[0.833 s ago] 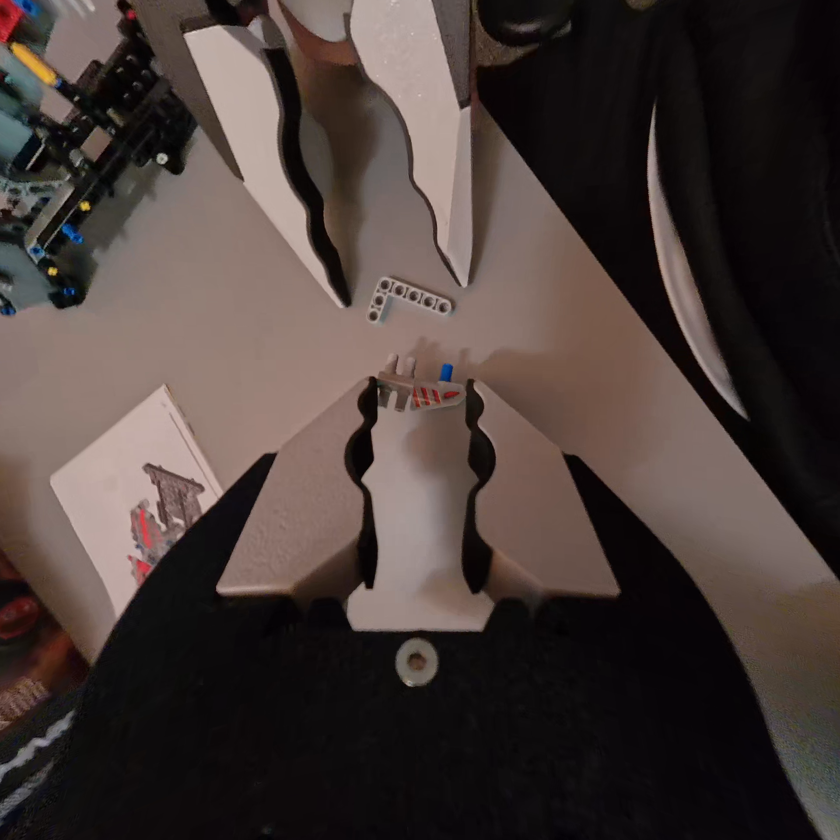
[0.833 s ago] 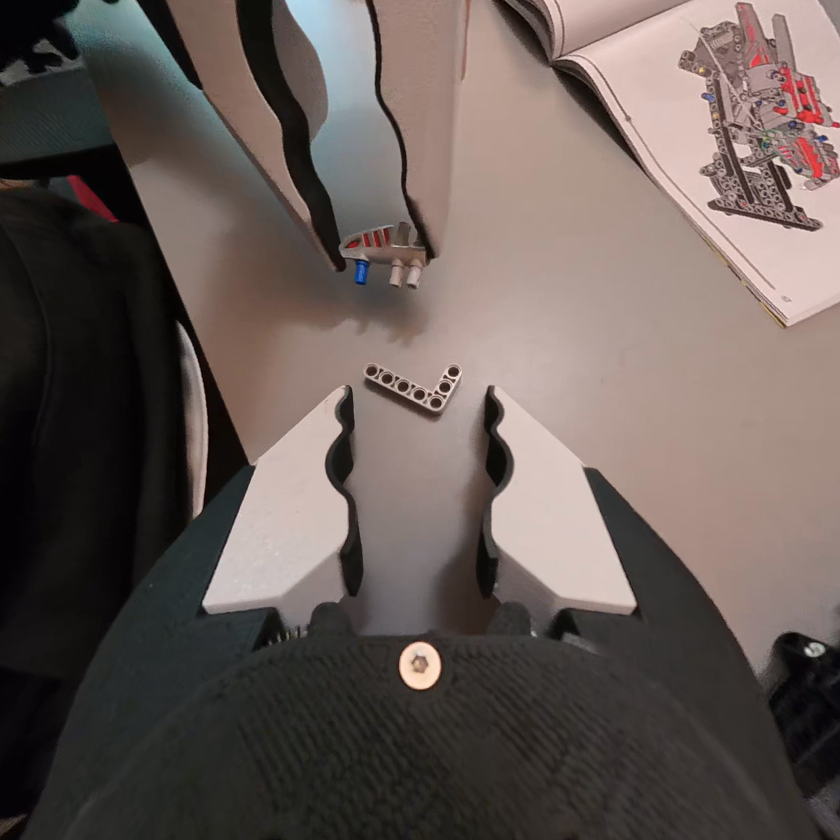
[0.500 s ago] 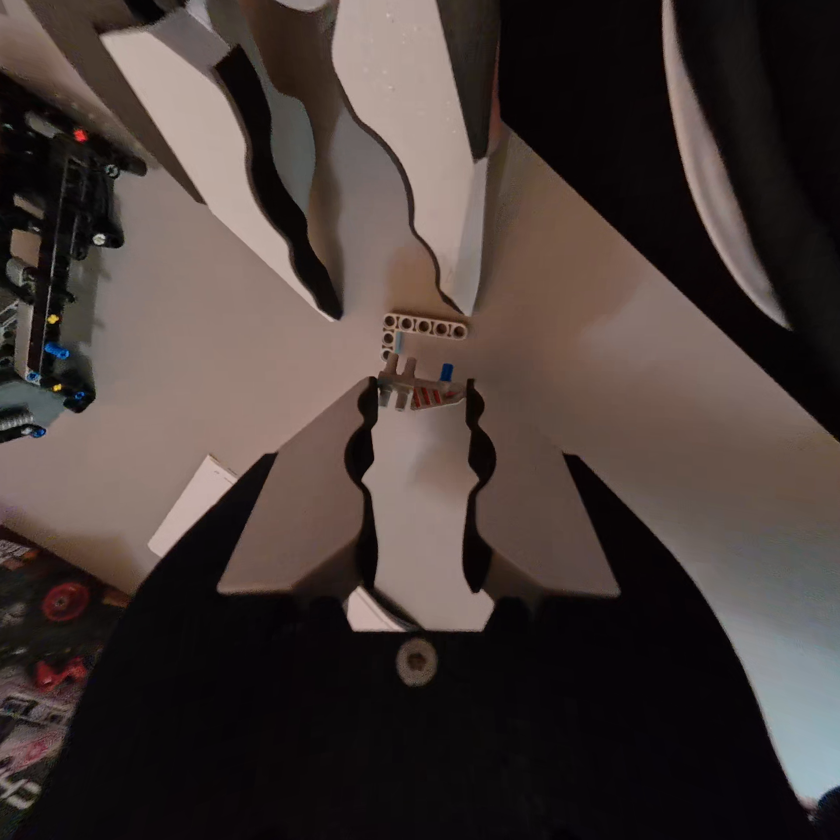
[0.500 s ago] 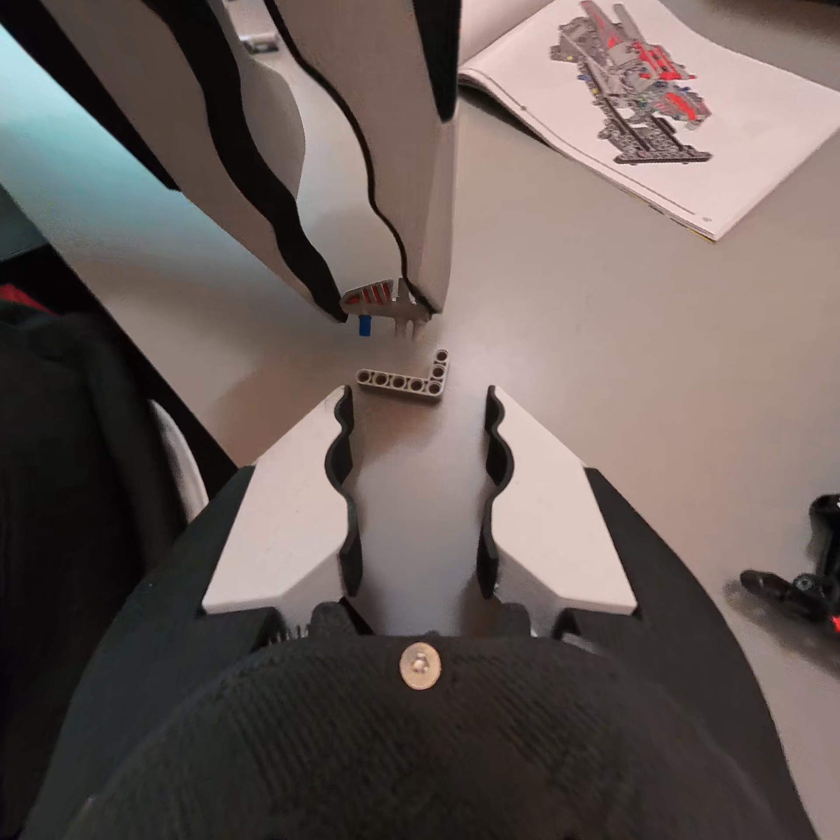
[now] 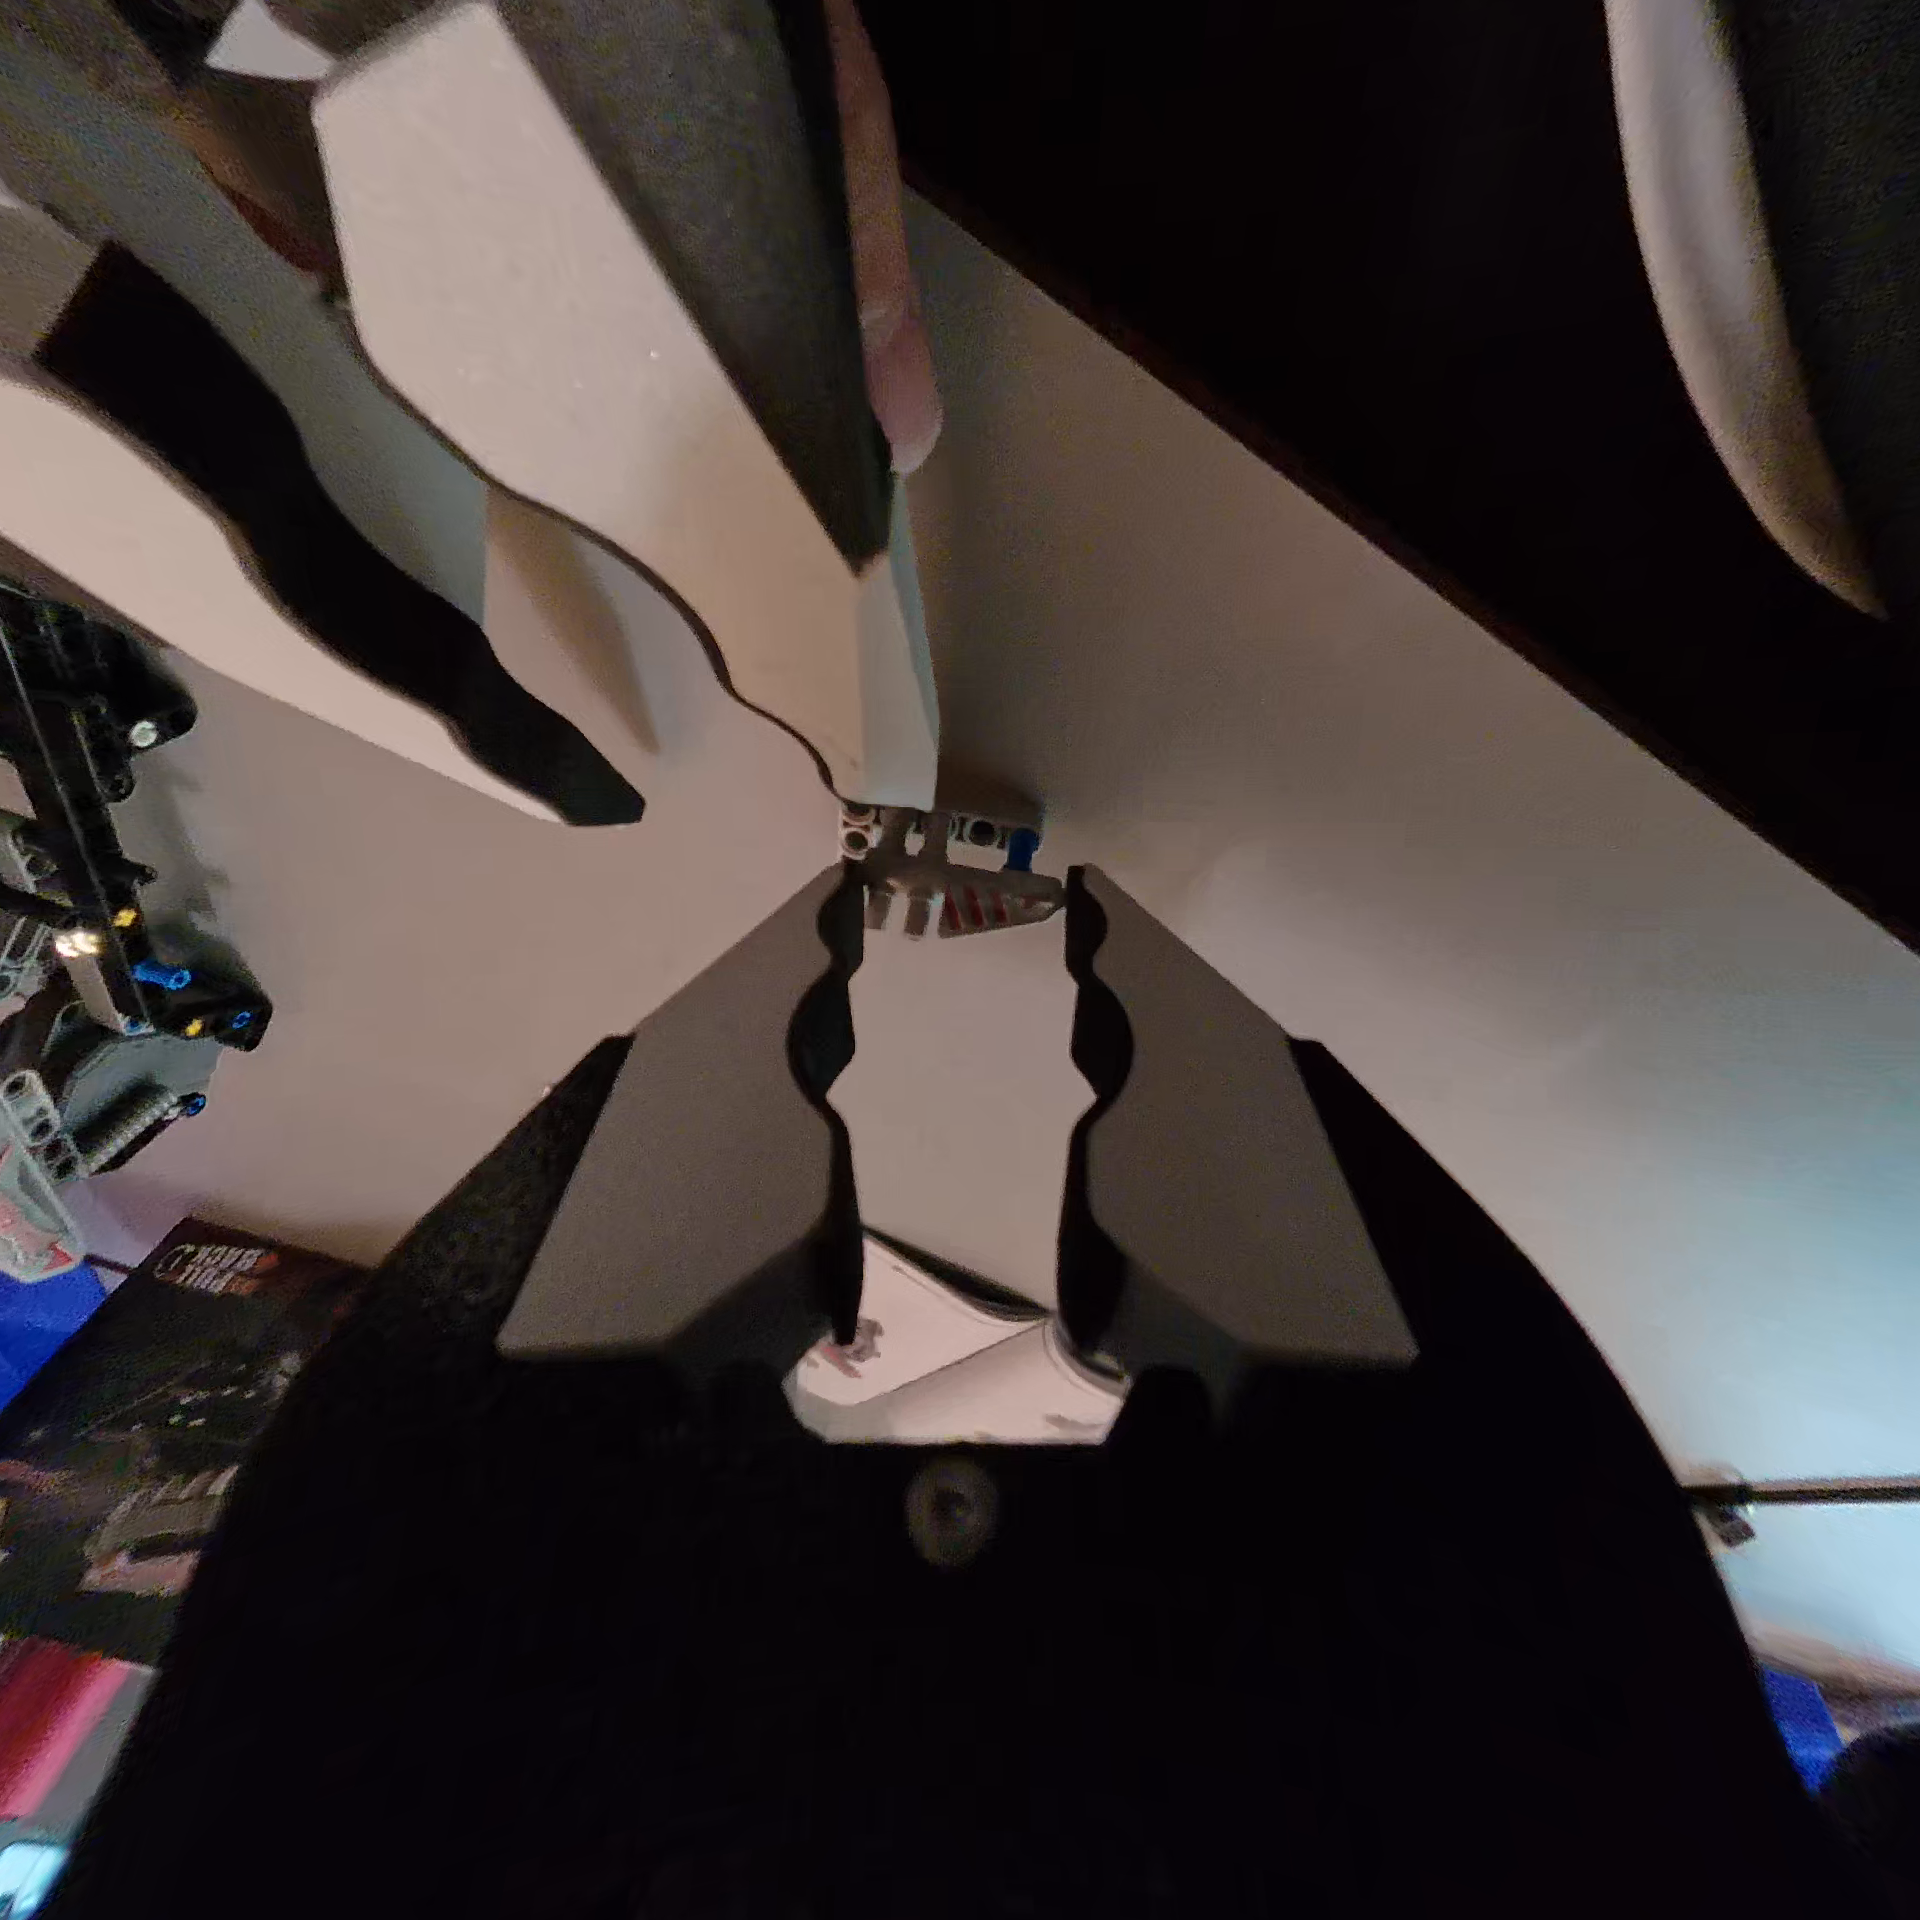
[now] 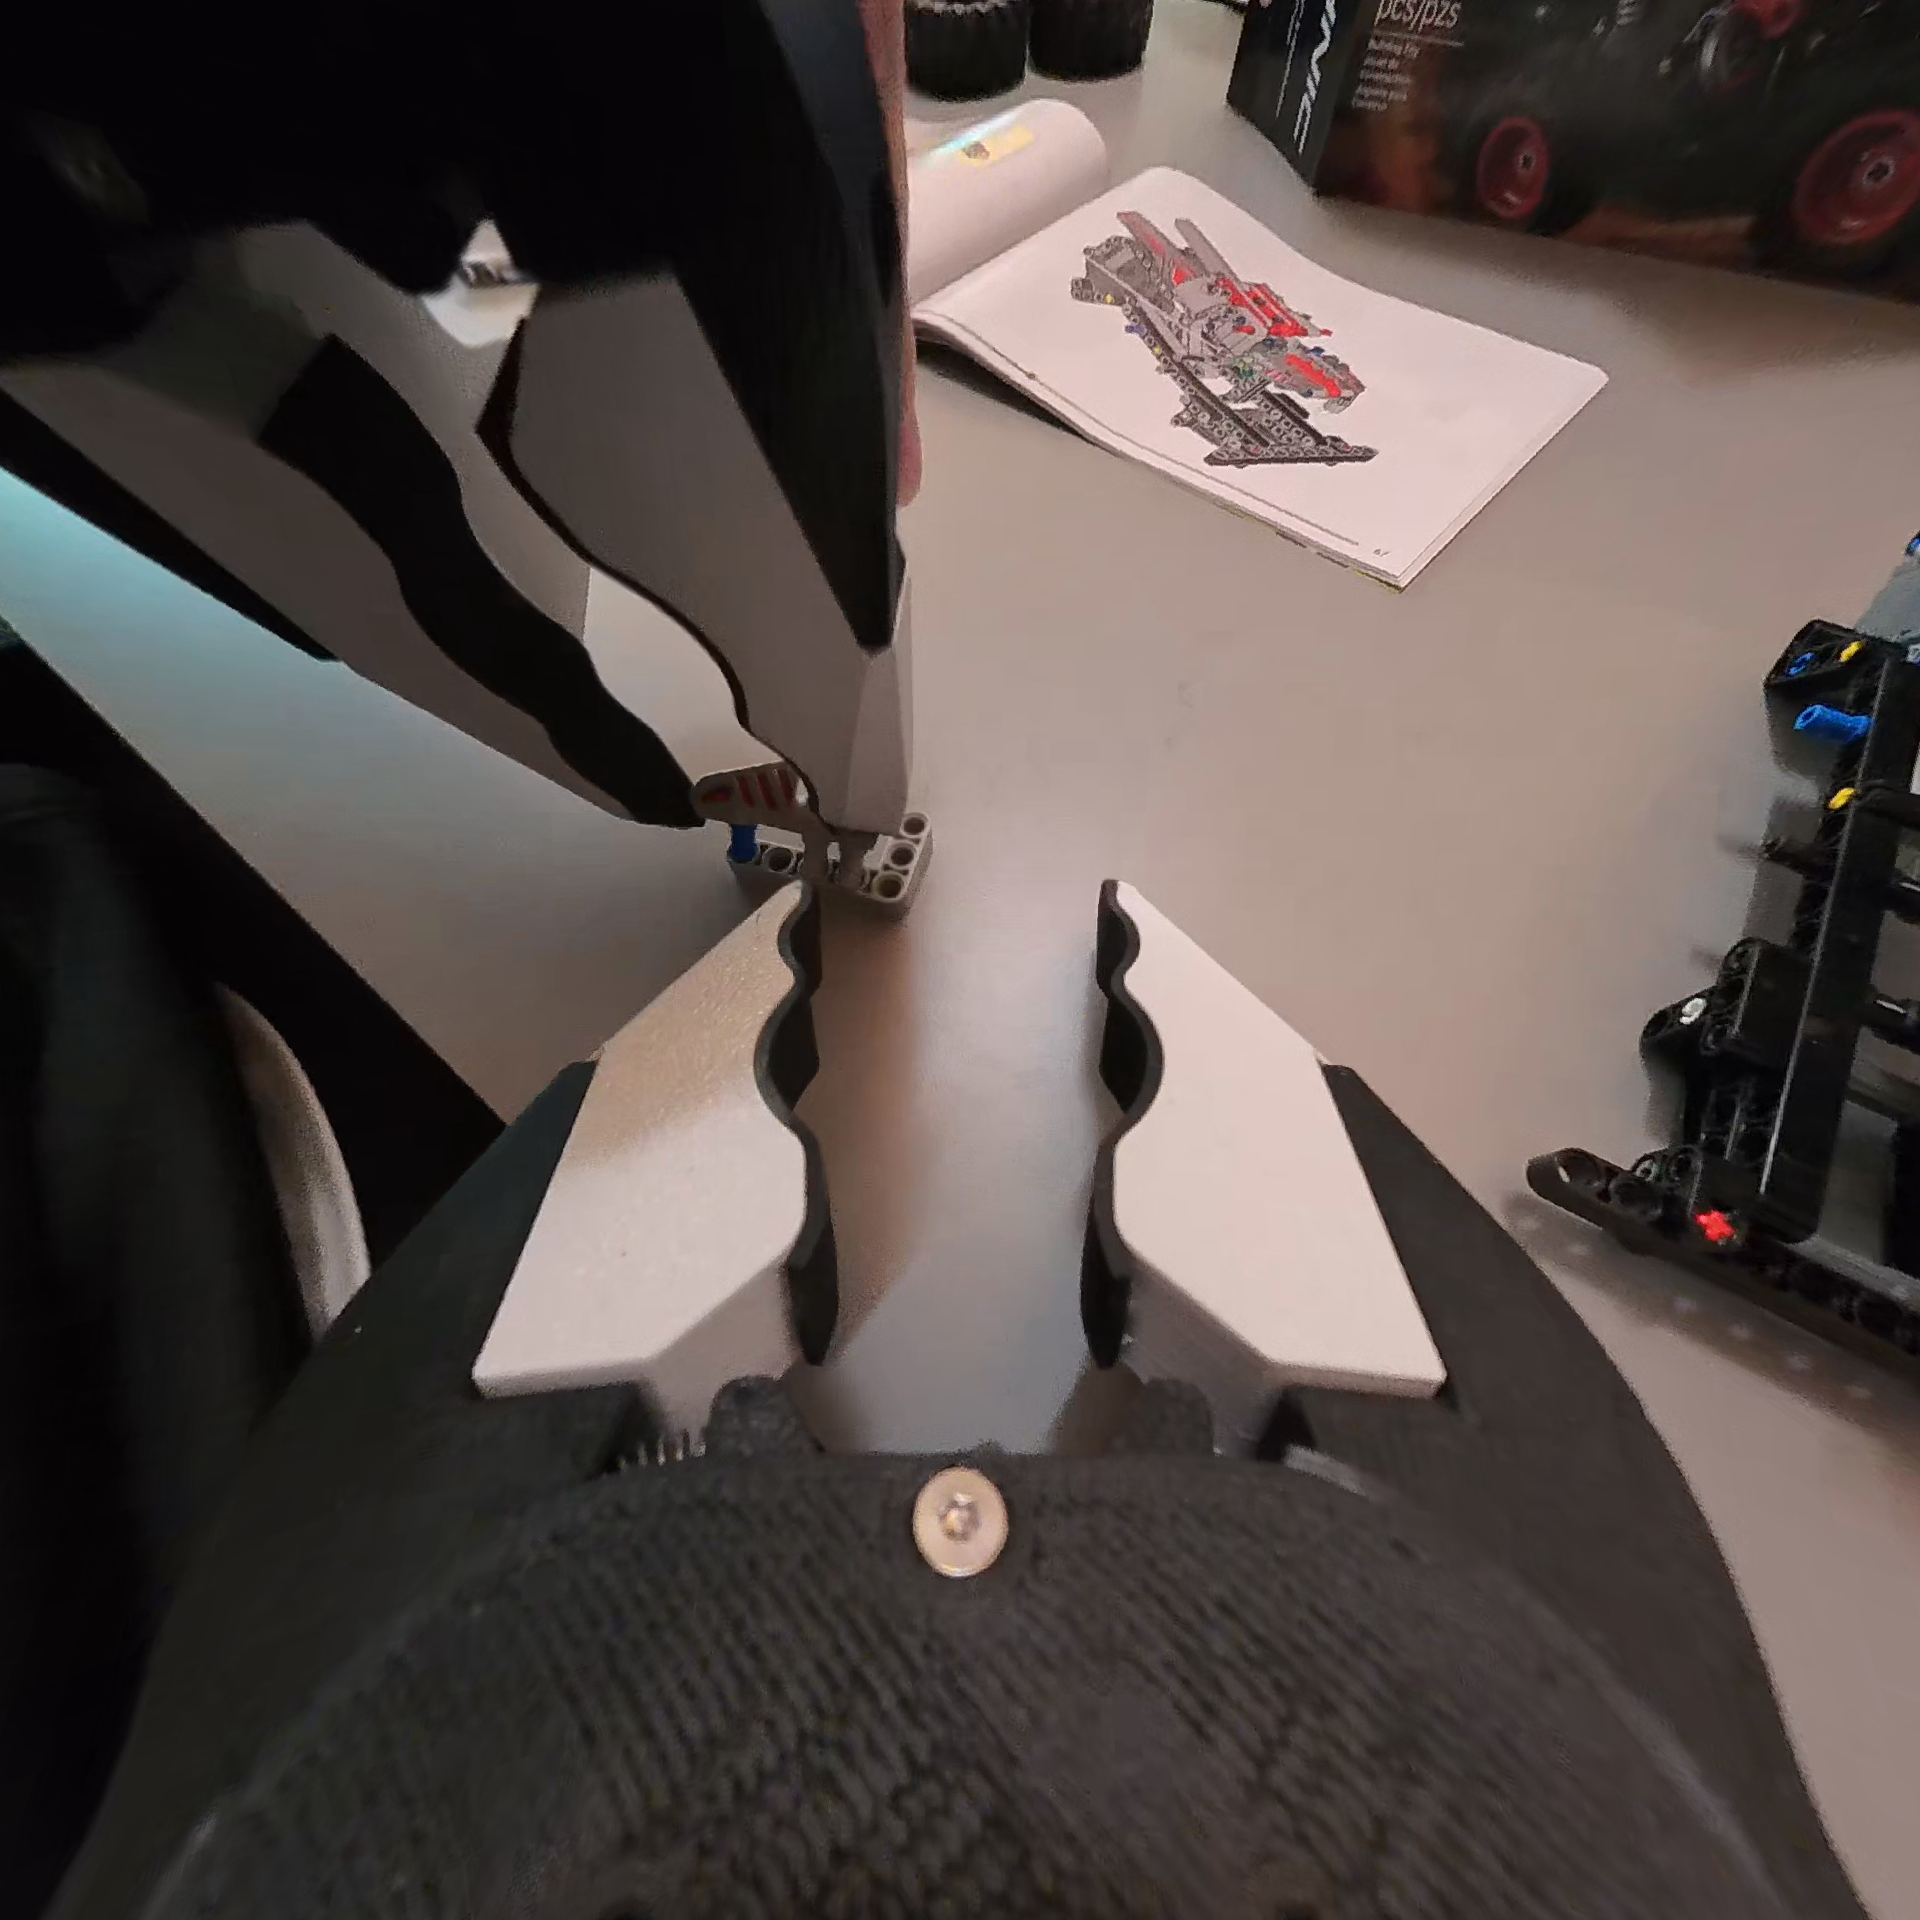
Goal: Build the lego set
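My left gripper point(image 5: 961, 883) is shut on a small grey piece with red stripes point(image 5: 966, 906), which has a blue pin and two grey pins. The piece sits pressed down on a light grey L-shaped beam point(image 5: 935, 829) lying on the table. In the right wrist view the left gripper point(image 6: 774, 805) comes down from above with the striped piece point(image 6: 753, 795) on the beam point(image 6: 883, 857). My right gripper point(image 6: 956, 894) is open and empty, its left fingertip point(image 6: 795, 914) just short of the beam. It also shows in the left wrist view point(image 5: 748, 795), facing the left gripper.
An open instruction booklet point(image 6: 1247, 353) lies beyond the beam. A half-built black model point(image 6: 1787, 987) stands to the right, also in the left wrist view point(image 5: 94, 935). A dark set box point(image 6: 1610, 114) and tyres point(image 6: 1018, 42) stand at the back. The table edge point(image 6: 312, 831) runs close on the left.
The left gripper has brought the striped piece down from above the table onto the L-shaped beam. Both grippers have come closer together and tilted lower toward the table.
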A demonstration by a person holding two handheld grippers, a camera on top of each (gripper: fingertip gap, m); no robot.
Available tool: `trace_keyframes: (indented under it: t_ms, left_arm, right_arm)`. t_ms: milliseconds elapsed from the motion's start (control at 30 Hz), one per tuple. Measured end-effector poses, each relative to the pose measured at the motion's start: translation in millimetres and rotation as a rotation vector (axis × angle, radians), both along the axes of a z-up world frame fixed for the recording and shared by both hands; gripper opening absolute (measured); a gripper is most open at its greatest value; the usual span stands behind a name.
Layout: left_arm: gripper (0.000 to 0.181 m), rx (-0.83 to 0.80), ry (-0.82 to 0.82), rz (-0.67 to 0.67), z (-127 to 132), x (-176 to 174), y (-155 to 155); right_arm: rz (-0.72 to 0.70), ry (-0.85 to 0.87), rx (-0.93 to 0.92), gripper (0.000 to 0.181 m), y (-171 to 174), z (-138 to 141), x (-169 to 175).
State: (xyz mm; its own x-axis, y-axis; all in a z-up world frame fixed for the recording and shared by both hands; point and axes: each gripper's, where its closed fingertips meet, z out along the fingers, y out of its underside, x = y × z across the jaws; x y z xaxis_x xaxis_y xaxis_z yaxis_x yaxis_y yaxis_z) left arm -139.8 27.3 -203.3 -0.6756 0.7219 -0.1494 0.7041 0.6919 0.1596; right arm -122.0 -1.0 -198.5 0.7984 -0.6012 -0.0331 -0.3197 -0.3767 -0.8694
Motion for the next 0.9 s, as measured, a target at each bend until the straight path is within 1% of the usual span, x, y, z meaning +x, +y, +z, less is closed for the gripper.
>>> trace_keyframes:
  t_ms: [33, 200, 333, 400, 633, 700, 800, 900]
  left_arm:
    - [0.036, 0.017, -0.017, -0.006, 0, 1, 0]
    - [0.036, 0.071, -0.037, -0.017, 5, 4, -2]
    - [0.037, 0.115, -0.067, -0.092, 5, 7, -1]
    - [0.037, 0.105, -0.092, -0.128, 6, 10, -3]
    - [0.037, -0.001, -0.082, -0.178, 6, 5, 0]
    - [0.037, -0.048, -0.107, -0.209, 8, 5, -4]
    - [0.037, -0.105, -0.182, -0.281, 12, 6, -6]
    - [0.037, -0.157, -0.216, -0.338, 12, 2, -3]
  right_arm:
    - [0.003, -0.003, 0.005, 0.053, 0, 0, 0]
    - [0.017, -0.029, 0.002, 0.055, 1, 1, -3]
    - [0.026, -0.032, -0.008, 0.055, 1, 0, -3]
    - [0.028, -0.027, 0.001, 0.055, 1, 1, -4]
    - [0.044, 0.009, 0.048, 0.055, 0, 4, -5]
    - [0.077, 0.04, 0.055, 0.055, 1, 4, -8]
    - [0.173, 0.055, 0.03, 0.053, 2, 4, -16]
    - [0.281, 0.041, 0.064, 0.047, 5, 20, -26]
